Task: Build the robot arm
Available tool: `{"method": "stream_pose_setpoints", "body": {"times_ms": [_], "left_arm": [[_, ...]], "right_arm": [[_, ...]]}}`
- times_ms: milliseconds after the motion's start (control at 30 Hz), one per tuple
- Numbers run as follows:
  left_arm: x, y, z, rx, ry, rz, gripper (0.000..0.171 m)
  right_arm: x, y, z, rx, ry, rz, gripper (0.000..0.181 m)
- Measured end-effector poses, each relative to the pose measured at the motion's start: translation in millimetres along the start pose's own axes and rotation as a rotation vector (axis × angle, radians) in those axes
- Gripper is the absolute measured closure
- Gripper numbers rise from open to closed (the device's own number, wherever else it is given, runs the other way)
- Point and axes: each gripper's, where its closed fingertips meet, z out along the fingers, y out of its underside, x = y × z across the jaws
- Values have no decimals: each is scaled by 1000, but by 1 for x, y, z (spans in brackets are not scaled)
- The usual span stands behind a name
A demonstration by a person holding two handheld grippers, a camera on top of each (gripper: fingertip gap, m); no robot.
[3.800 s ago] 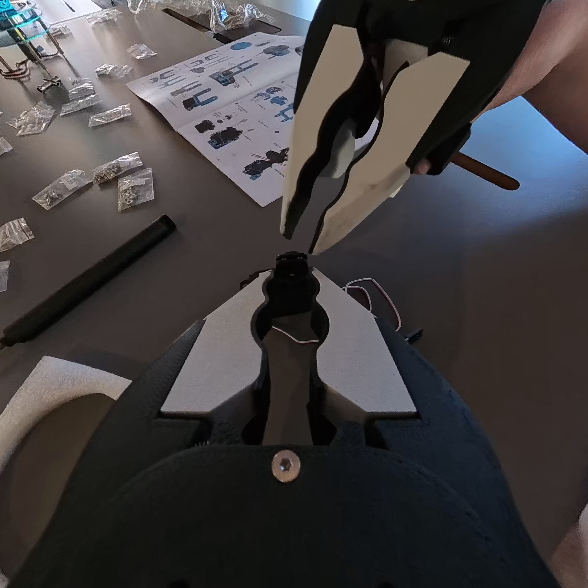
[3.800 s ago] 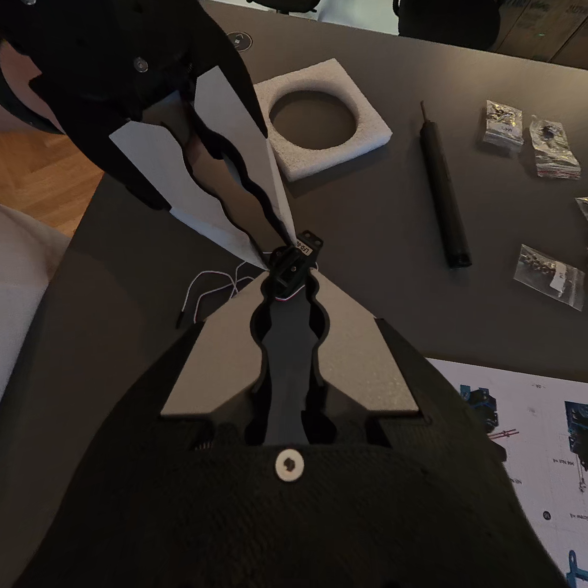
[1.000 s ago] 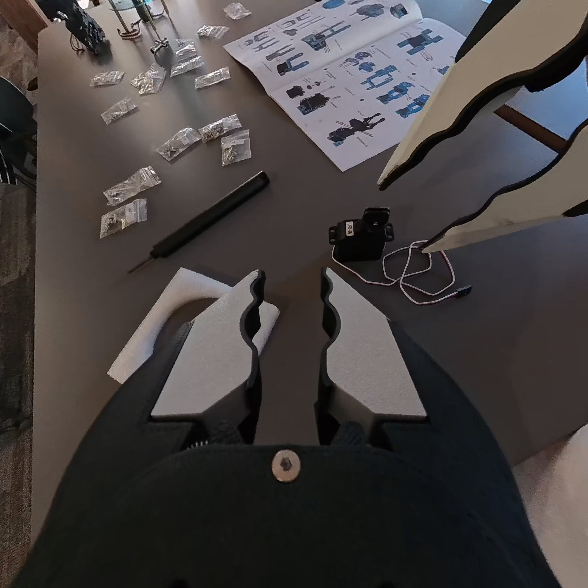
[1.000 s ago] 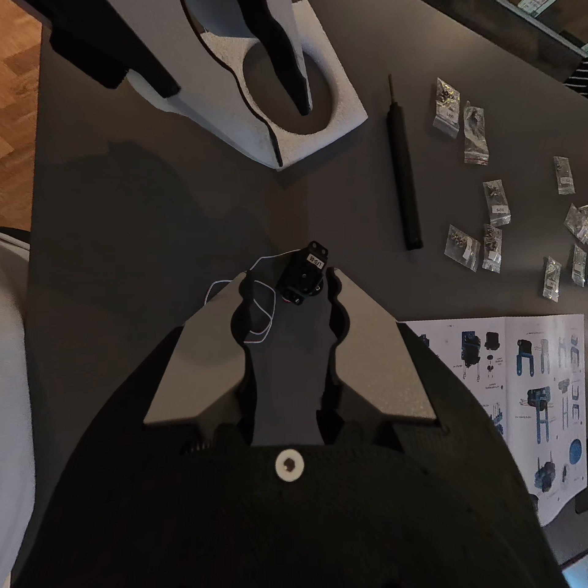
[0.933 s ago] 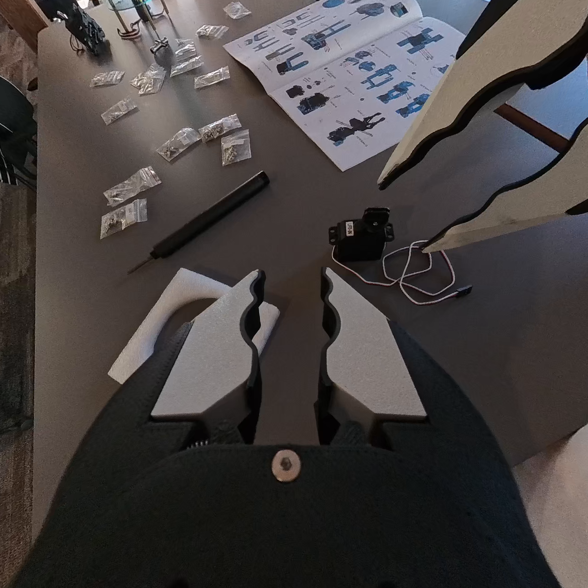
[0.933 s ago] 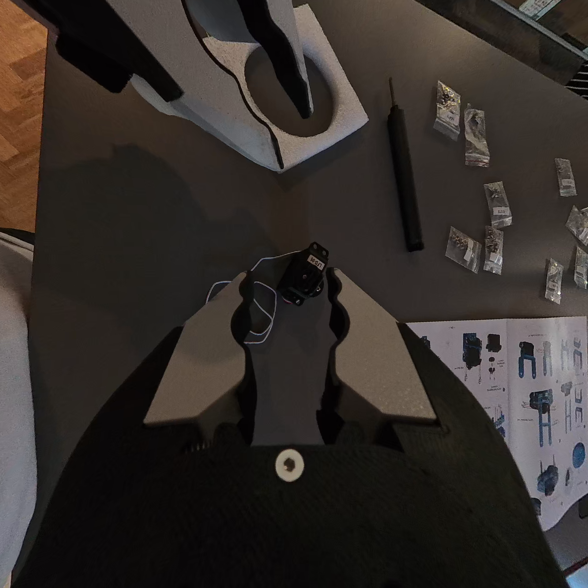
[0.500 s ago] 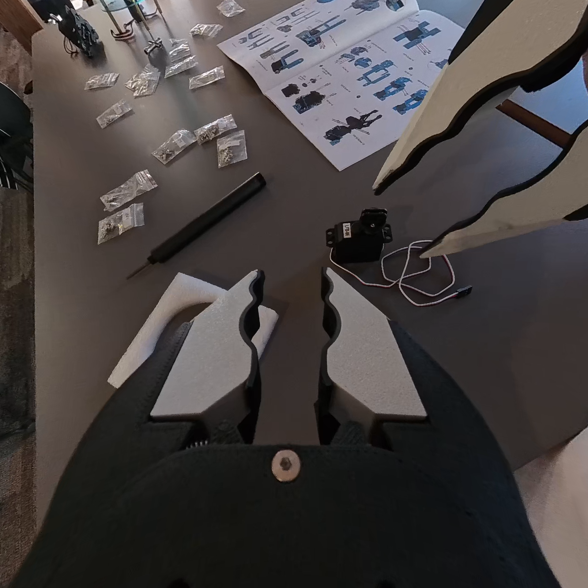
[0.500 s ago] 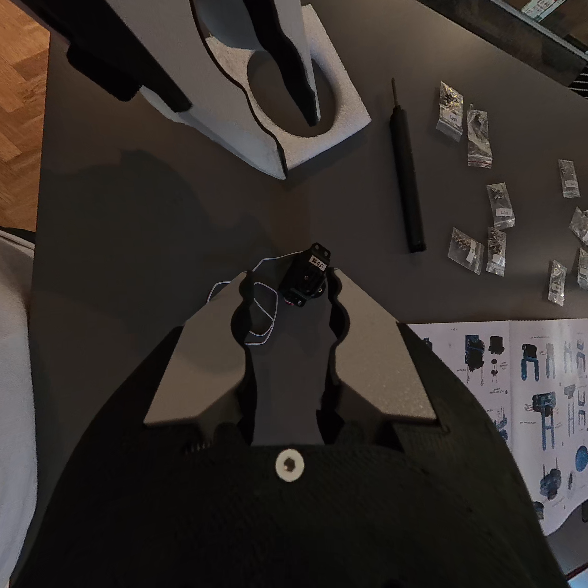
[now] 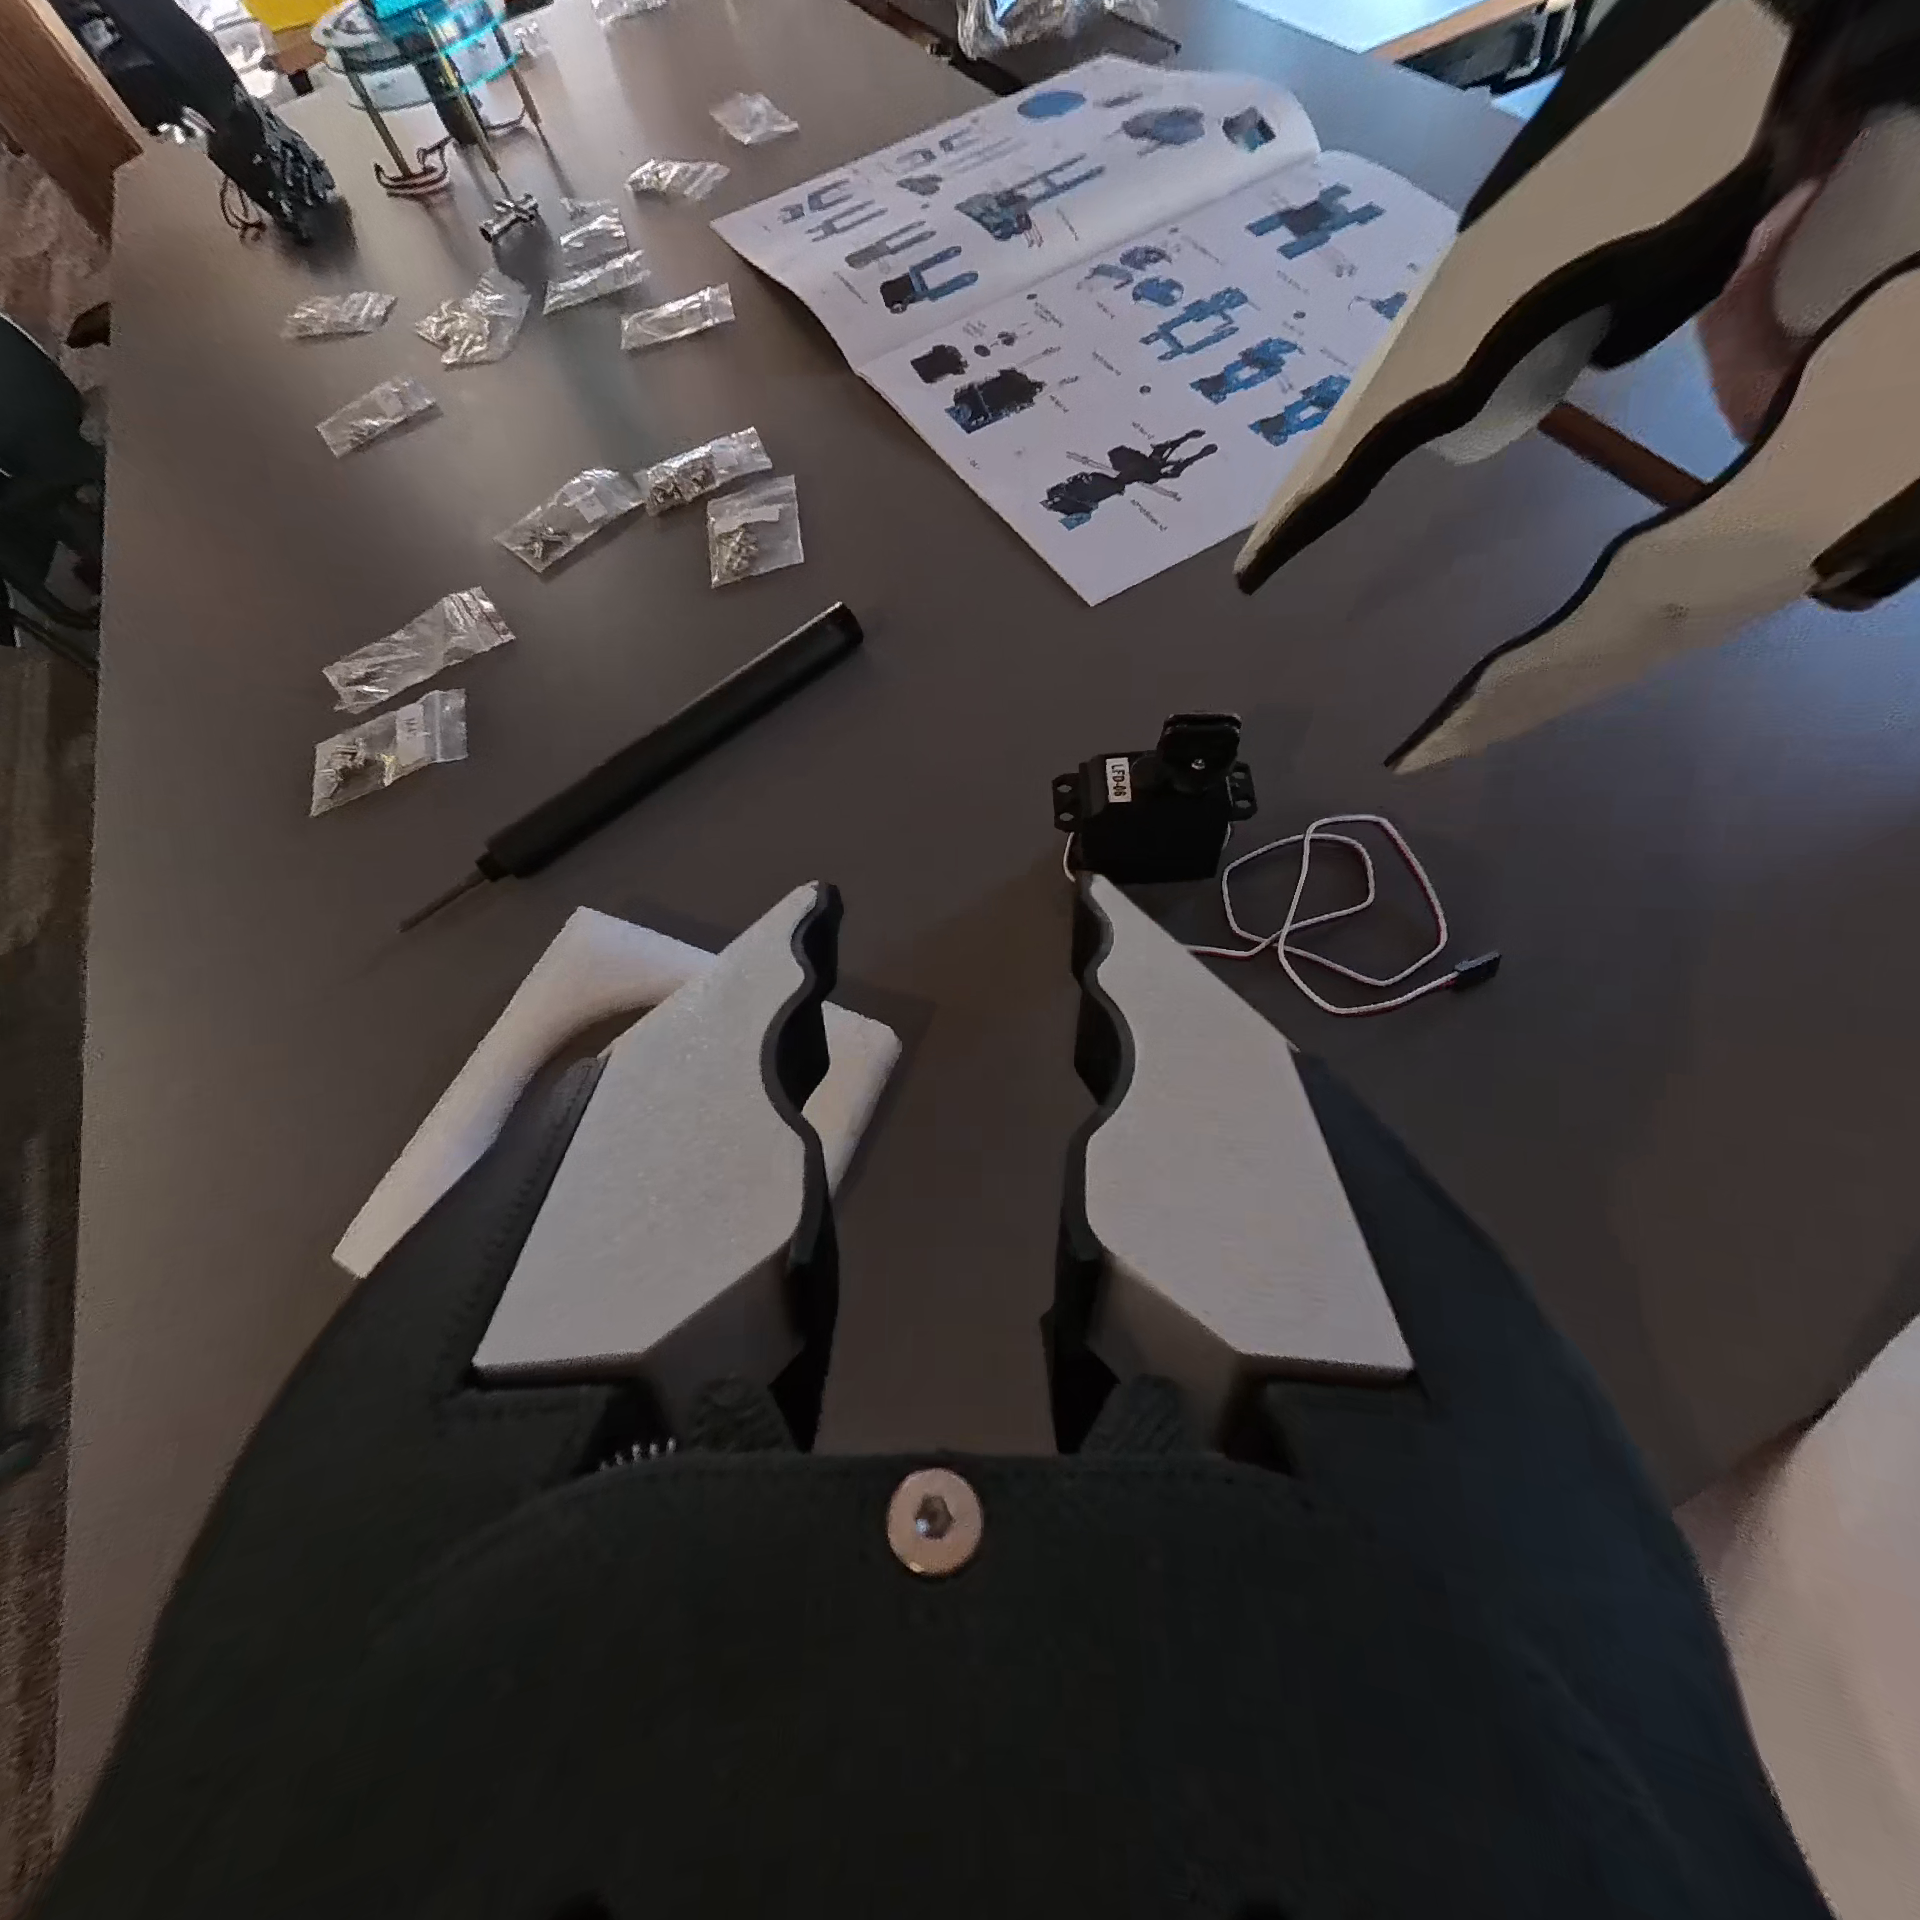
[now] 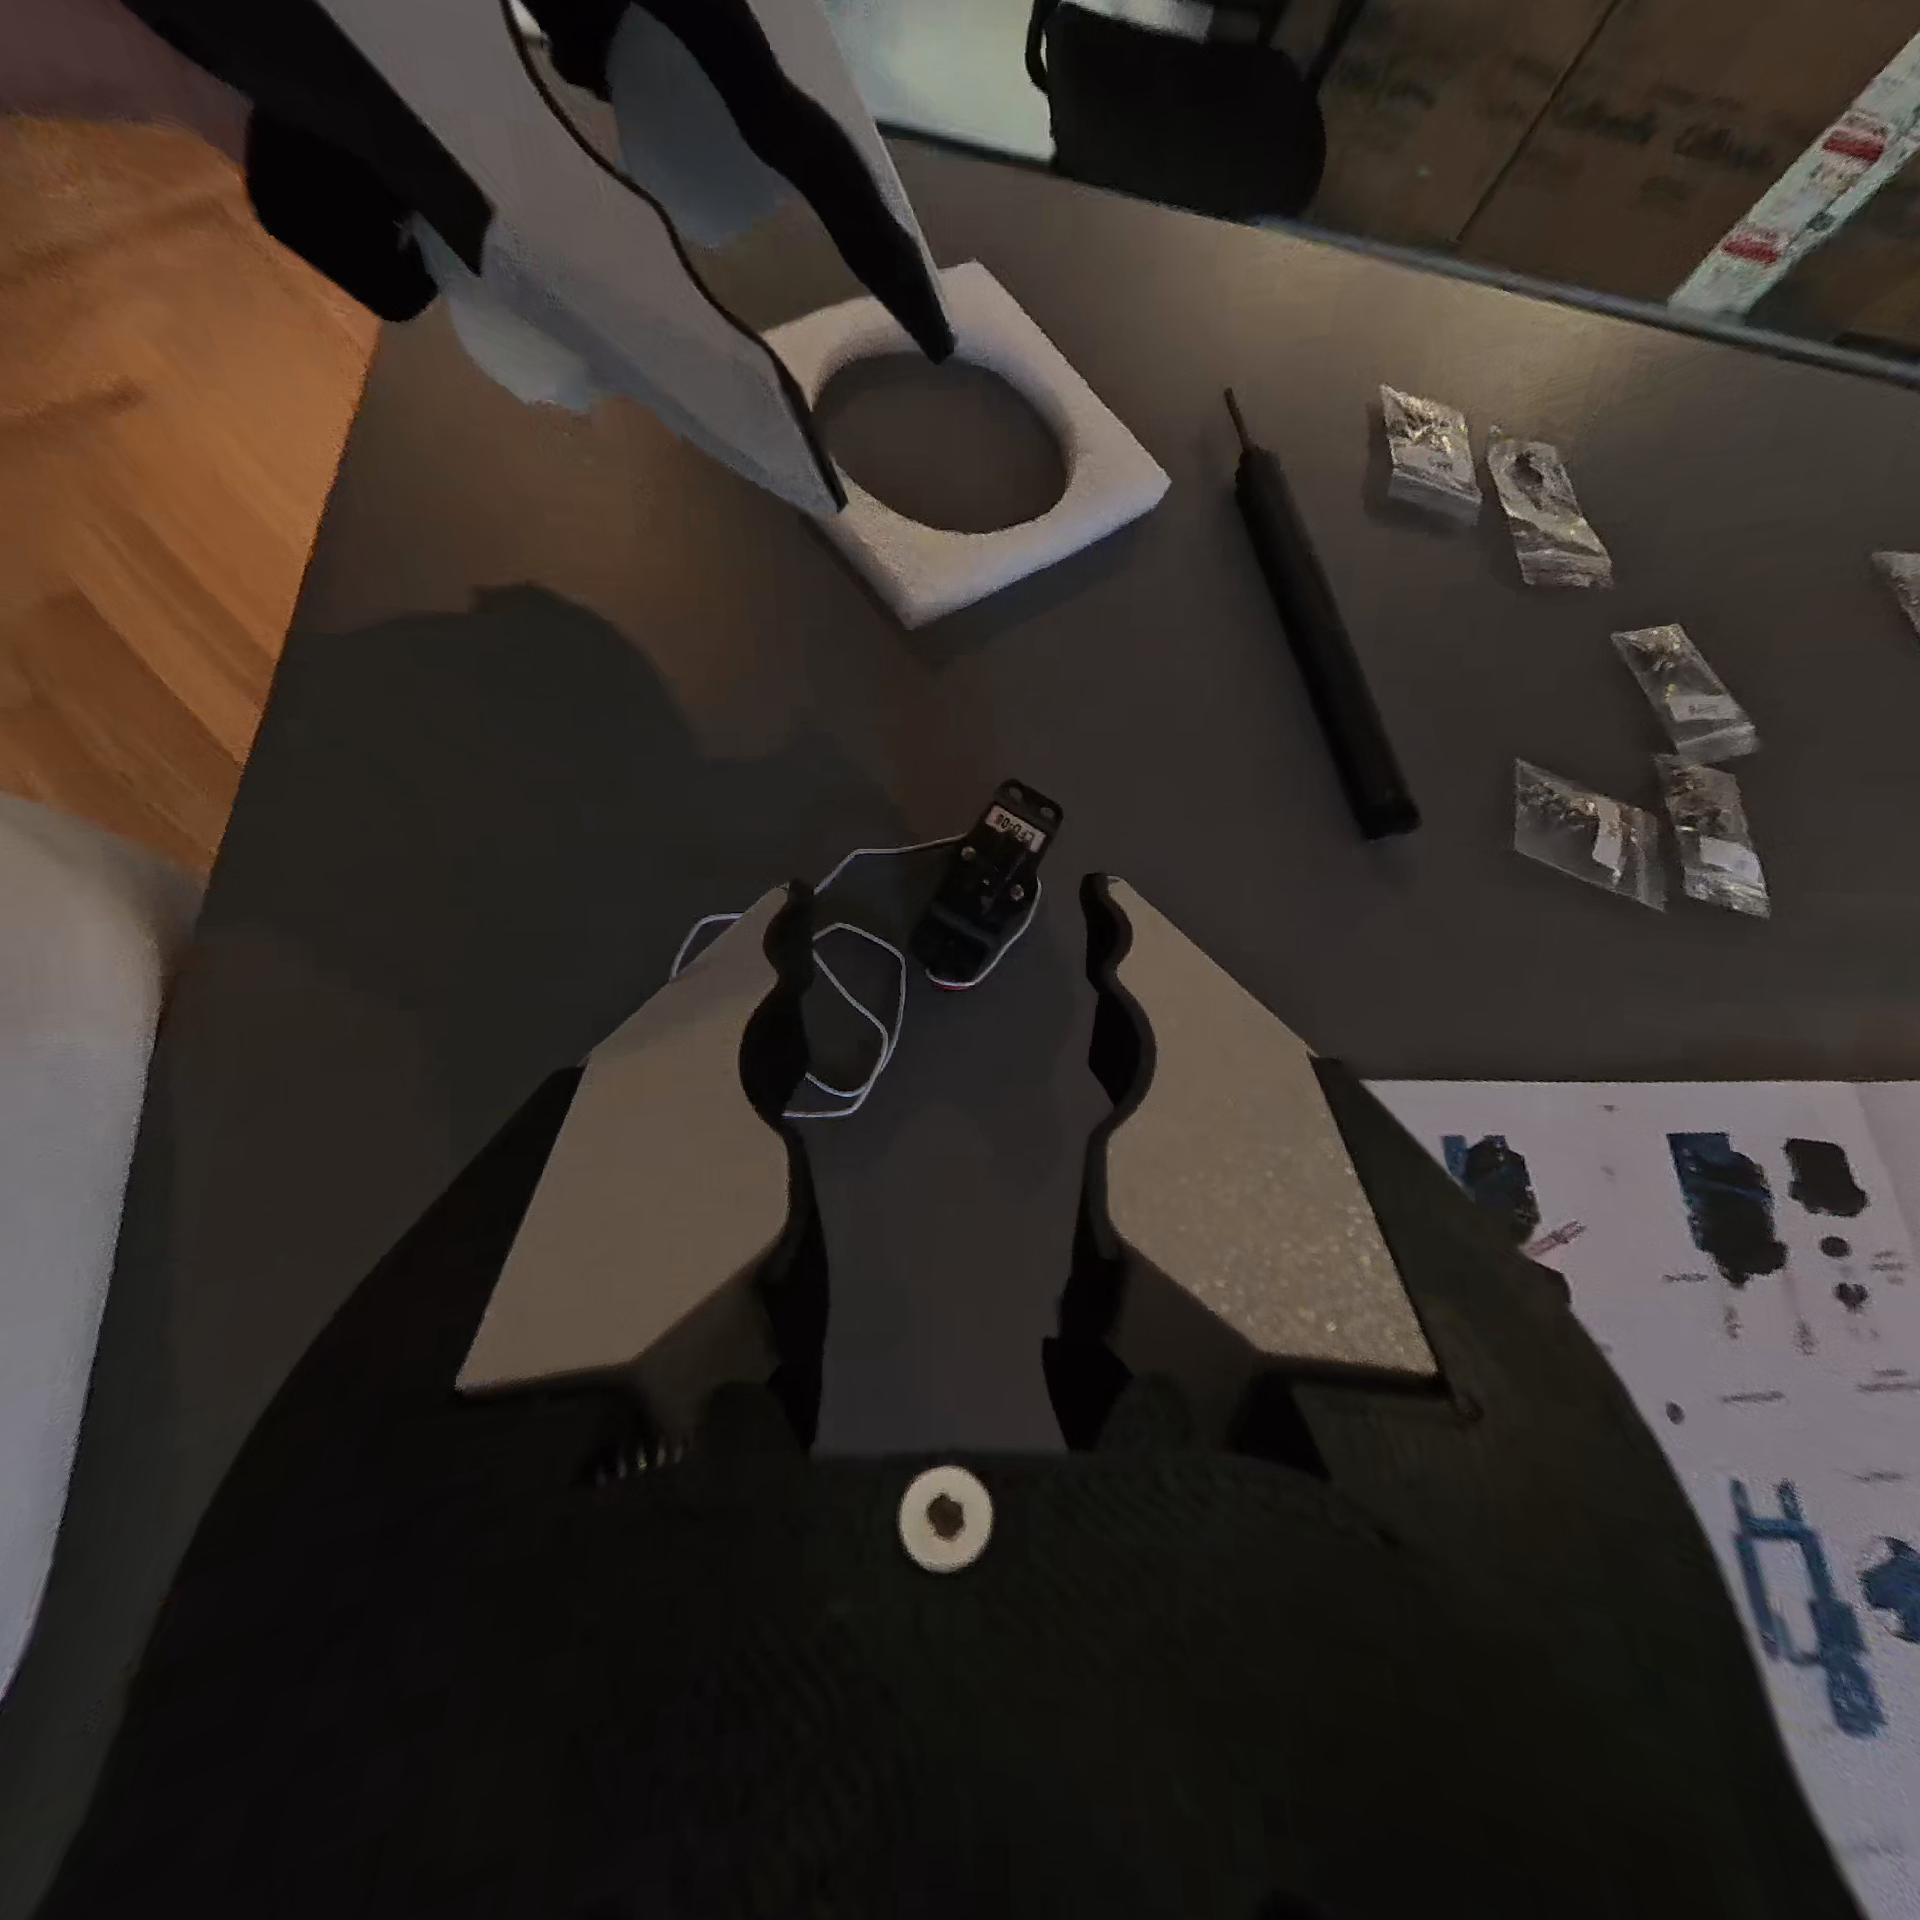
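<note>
Servo (image 9: 1148,805) upright, horn (image 9: 1202,740) skyward

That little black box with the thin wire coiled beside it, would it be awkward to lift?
Probably light: the black box is small beside the gripper fingers. Its blocky shape with flat sides suggests it won't roll. The thin wire lies in loose loops on the table, so it would likely dangle and drag behind.

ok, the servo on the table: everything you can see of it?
The servo is a small black plastic block with mounting tabs at both ends, a black horn on top and a white sticker on its case. It lies loose on the dark table, touched by neither gripper. A thin red-and-white lead runs from it in loose loops to a small black plug.
</note>
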Motion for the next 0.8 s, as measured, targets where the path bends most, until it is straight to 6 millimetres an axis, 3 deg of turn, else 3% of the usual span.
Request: {"method": "stream_pose_setpoints", "body": {"times_ms": [167, 300, 800], "left_arm": [[-7, -3, -8, 14, -17, -26, 126], [-11, -4, -9, 5, -36, -21, 126], [-12, -7, -7, -1, -40, -15, 126]], "right_arm": [[3, 2, 0, 145, -18, 41, 134], [10, 12, 8, 80, 21, 61, 135], [15, 14, 2, 44, 61, 91, 139]]}}
